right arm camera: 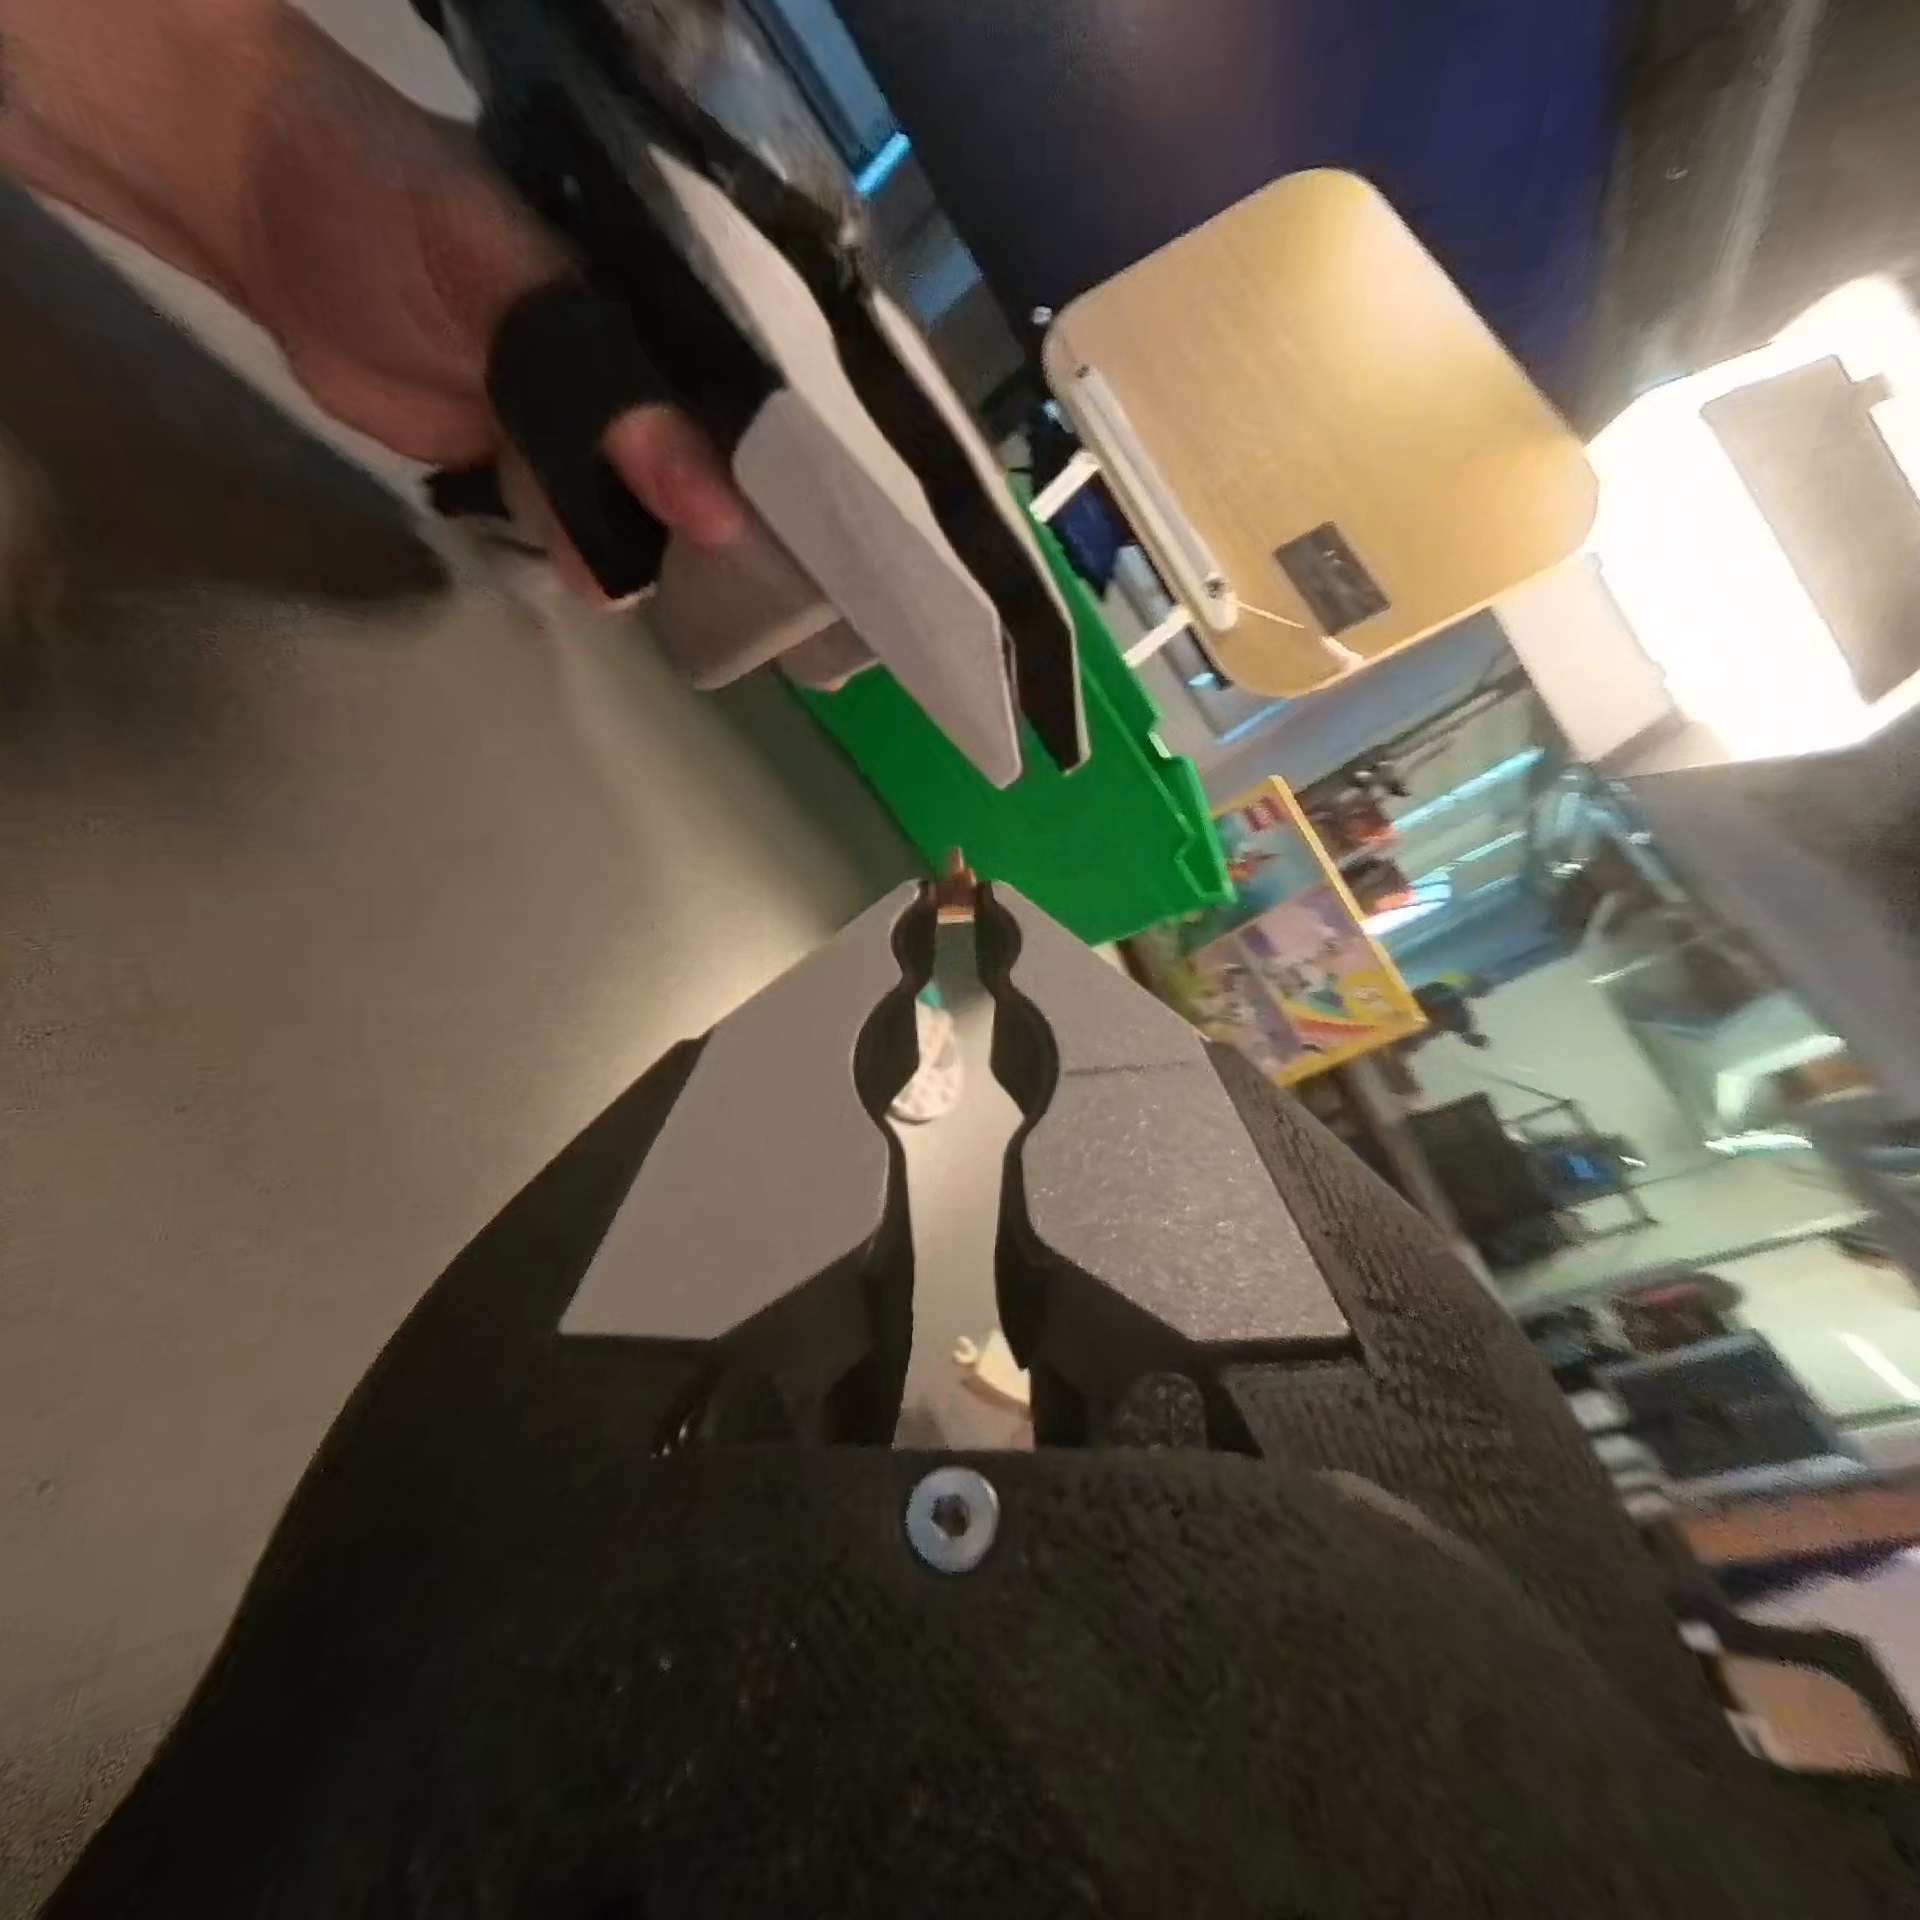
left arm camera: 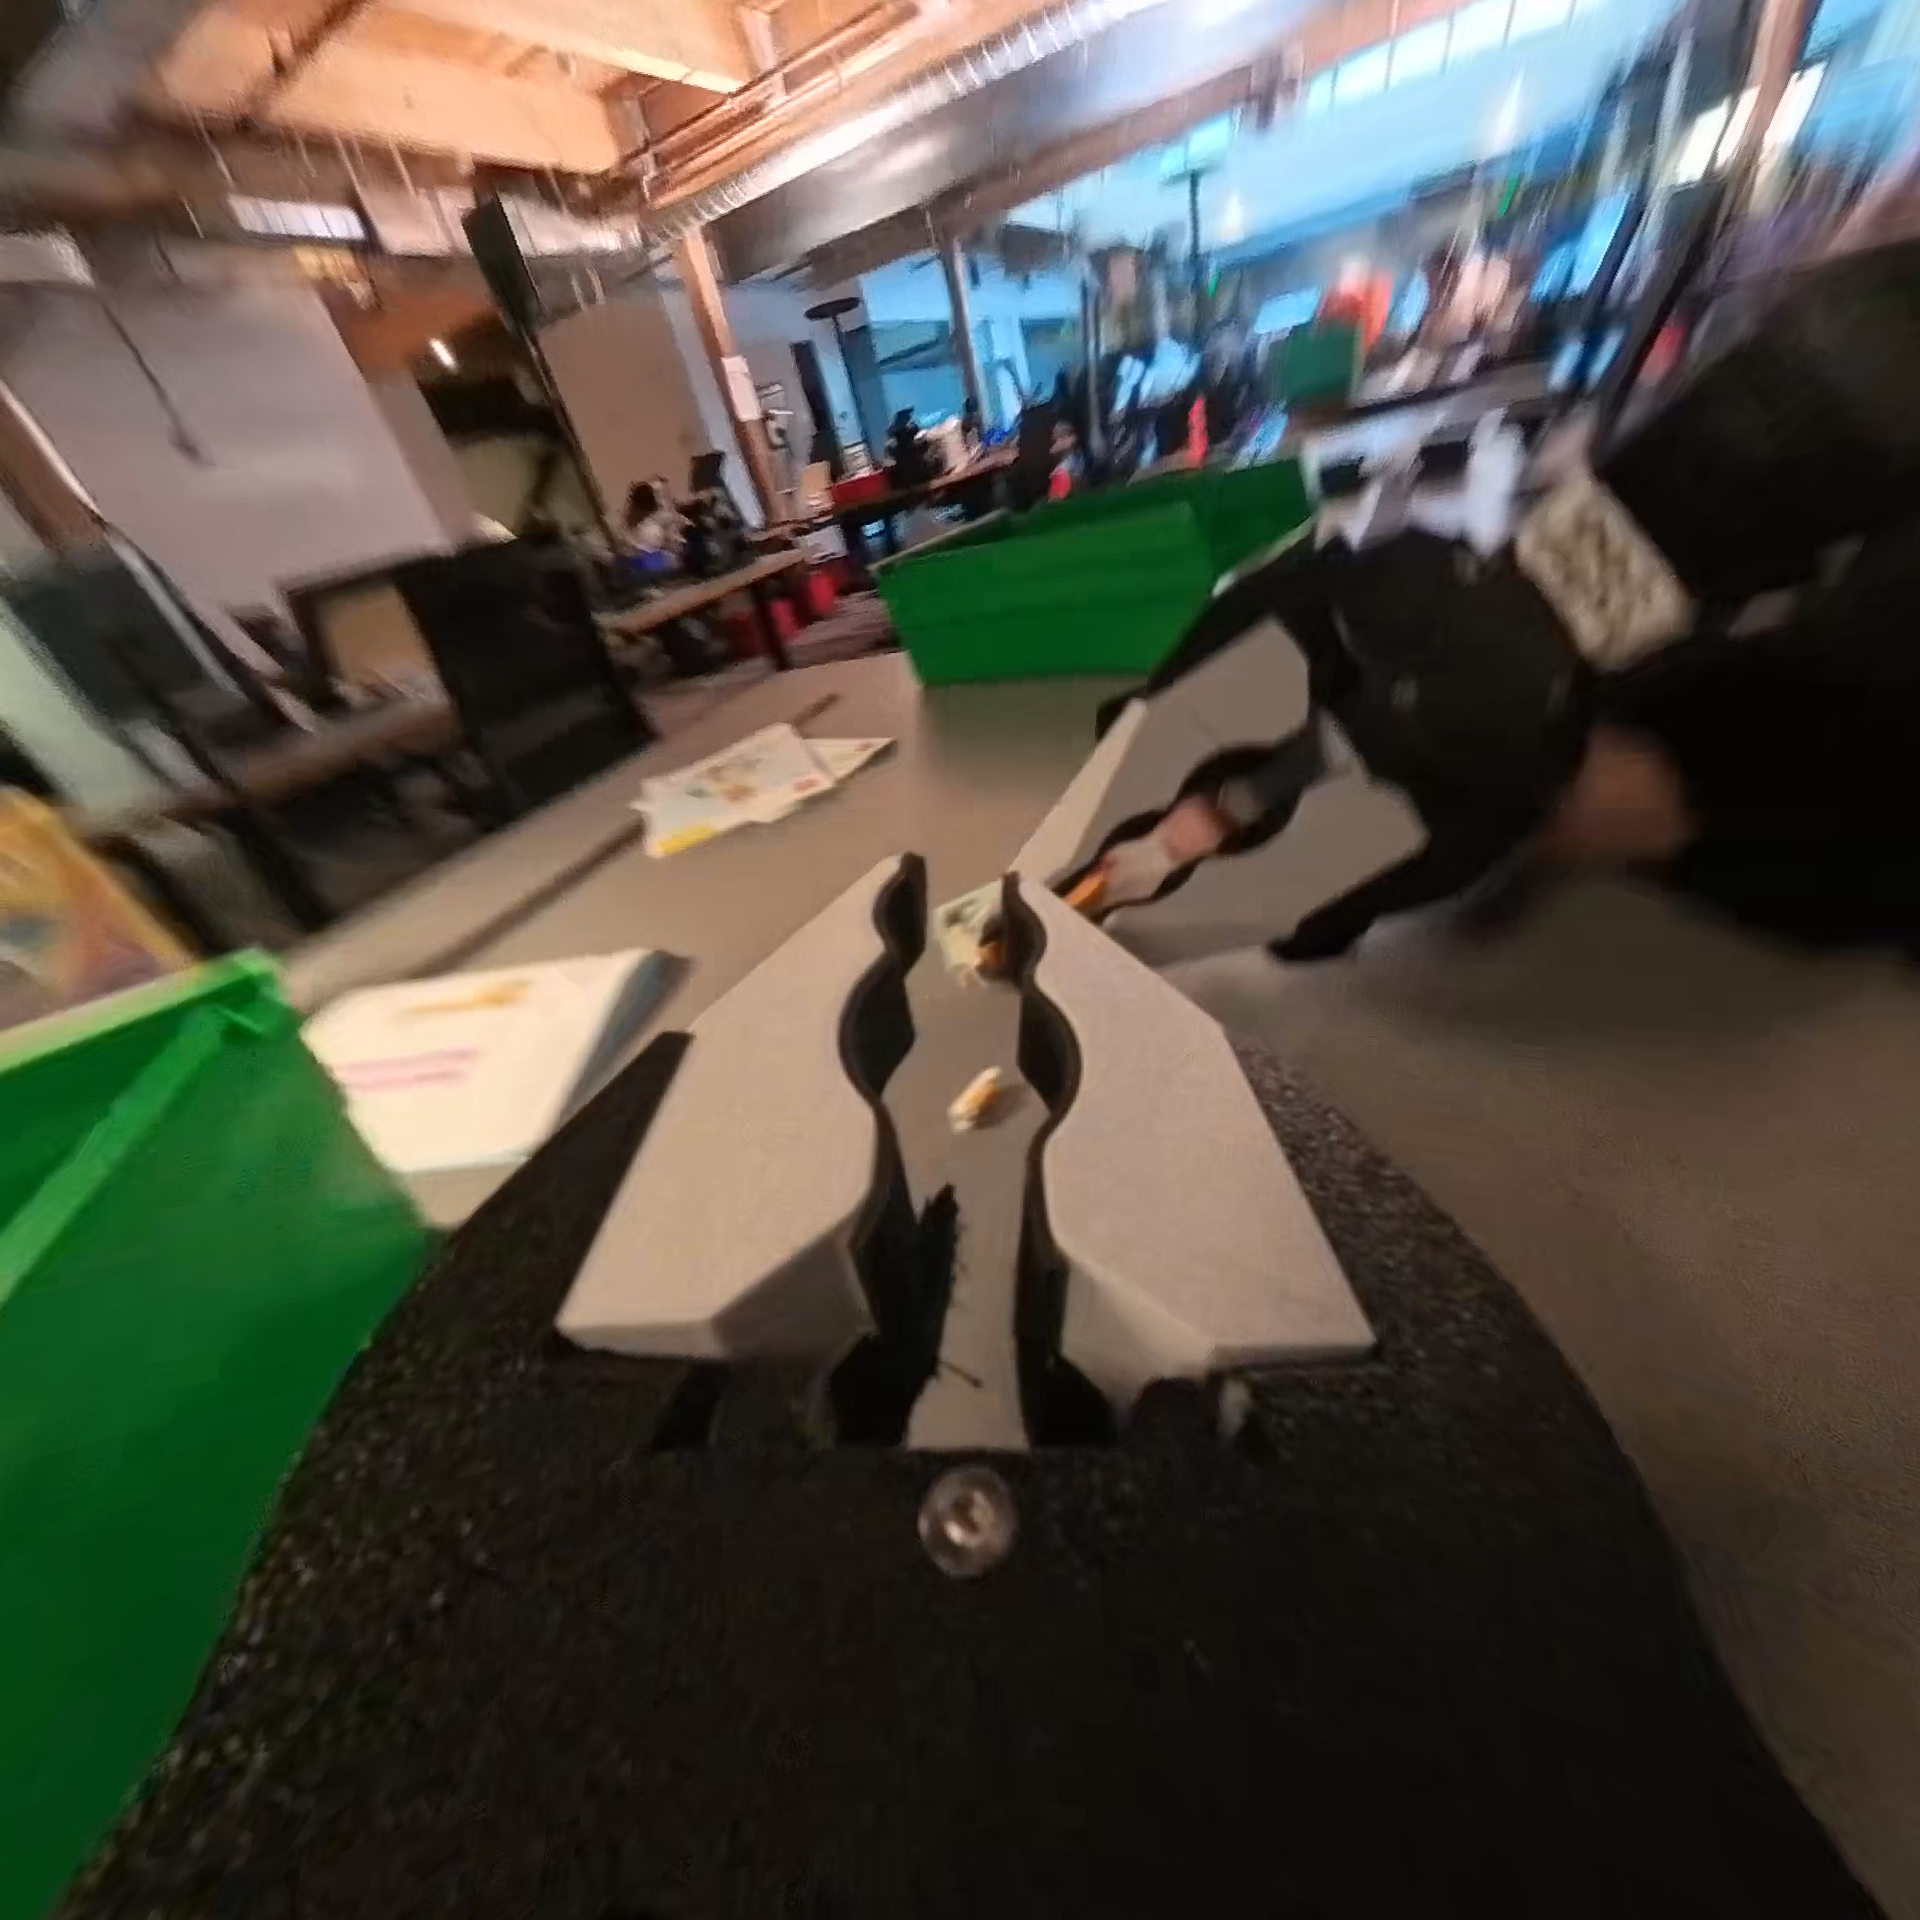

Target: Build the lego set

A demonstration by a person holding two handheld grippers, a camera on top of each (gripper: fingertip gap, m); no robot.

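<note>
- Right tongs [right arm camera: 956, 894]: nearly closed, tips pinching a tiny orange-brown toy piece [right arm camera: 958, 902] in the air above the grey worktop [left arm camera: 1455, 1143].
- Left tongs [left arm camera: 958, 894]: narrowly parted, tip to tip with the right pair. The piece's pale end lies between the left fingertips, with no clamp evident.
- The piece looks light, stiff and easily dropped. A fingertip pinch across its flat sides seems the best hold.
- A tan scrap [left arm camera: 977, 1099] lies on the worktop below, with an open booklet [left arm camera: 488, 1049] to the left.
- Green bins stand at the left edge [left arm camera: 156, 1195] and far edge [left arm camera: 1039, 592].
</note>
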